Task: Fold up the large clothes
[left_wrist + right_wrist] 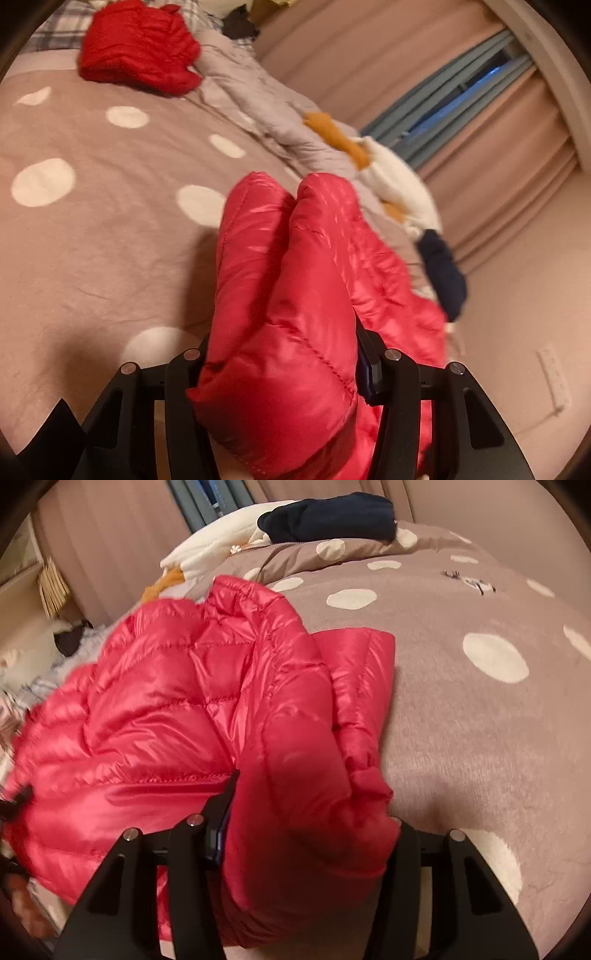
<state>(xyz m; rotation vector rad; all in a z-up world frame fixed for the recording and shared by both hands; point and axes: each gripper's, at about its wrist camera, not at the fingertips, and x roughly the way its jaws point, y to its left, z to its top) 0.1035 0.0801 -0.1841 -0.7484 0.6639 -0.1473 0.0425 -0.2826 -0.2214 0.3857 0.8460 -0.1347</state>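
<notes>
A shiny red puffer jacket (295,295) lies bunched on the taupe bedspread with white dots (92,229). In the left wrist view a thick fold of it fills the gap of my left gripper (280,369), which is shut on it, with padding bulging out in front of the black fingers (369,365). In the right wrist view the jacket (166,709) spreads to the left, a sleeve or flap lying flat on the bedspread (480,738). My right gripper (306,834) is shut on a rolled edge of the jacket.
A folded red garment (136,48) sits at the far end of the bed beside a grey quilt (258,96). White and orange clothing (399,184) and a navy garment (328,517) lie along the bed's edge by the pink curtains (498,206).
</notes>
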